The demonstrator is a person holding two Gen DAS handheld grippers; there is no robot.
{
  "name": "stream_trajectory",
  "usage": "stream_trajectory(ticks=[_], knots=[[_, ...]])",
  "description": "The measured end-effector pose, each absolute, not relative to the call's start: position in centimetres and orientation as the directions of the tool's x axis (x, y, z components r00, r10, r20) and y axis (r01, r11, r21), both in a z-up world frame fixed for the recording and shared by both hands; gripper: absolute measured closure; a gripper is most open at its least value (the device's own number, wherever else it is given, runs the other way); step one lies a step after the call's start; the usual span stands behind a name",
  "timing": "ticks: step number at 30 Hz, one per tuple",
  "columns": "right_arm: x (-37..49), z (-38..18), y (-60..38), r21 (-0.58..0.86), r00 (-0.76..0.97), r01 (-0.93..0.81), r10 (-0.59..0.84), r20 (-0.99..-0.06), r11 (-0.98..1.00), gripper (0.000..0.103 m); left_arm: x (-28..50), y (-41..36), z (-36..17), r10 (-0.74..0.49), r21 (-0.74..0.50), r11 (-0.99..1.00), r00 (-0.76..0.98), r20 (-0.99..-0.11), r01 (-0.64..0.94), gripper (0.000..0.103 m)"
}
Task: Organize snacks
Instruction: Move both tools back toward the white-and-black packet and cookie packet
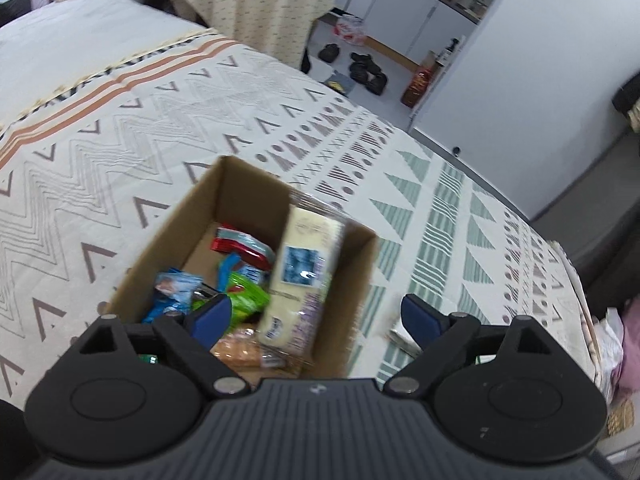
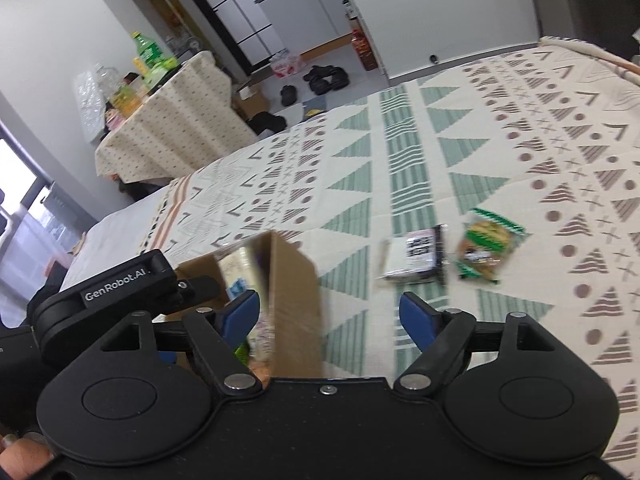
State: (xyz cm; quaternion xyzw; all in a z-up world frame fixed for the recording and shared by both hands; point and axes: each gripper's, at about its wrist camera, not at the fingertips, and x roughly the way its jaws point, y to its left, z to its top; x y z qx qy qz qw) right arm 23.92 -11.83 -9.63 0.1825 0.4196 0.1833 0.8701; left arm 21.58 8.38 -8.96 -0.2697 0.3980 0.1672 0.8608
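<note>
An open cardboard box (image 1: 192,216) stands on the patterned bedspread. Inside lie several snack packets and a tall cream-coloured pack (image 1: 304,272) leaning against the right wall. My left gripper (image 1: 316,316) is open and empty, just above the box's near side. In the right wrist view the box (image 2: 296,292) is at lower left. My right gripper (image 2: 328,316) is open and empty, over the box's right wall. A black-and-white packet (image 2: 416,258) and a green cookie packet (image 2: 486,246) lie on the bed beyond it. The left gripper's body (image 2: 116,284) shows at left.
The bedspread (image 1: 120,140) stretches left and far of the box. Past the bed edge are a draped table (image 2: 168,128) with bottles, dark shoes (image 2: 324,78) on the floor, white cabinets (image 1: 404,12) and a wall.
</note>
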Motion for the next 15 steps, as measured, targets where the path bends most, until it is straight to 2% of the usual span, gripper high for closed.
stream_trajectory(ticks=[15], knots=[[23.2, -10.2, -18.9, 0.476, 0.623, -0.097, 0.426, -0.656, 0.874, 0.02, 22.3, 2.2, -9.1, -0.008, -0.32, 0.878, 0.656, -0.755, -0.357, 0.01]])
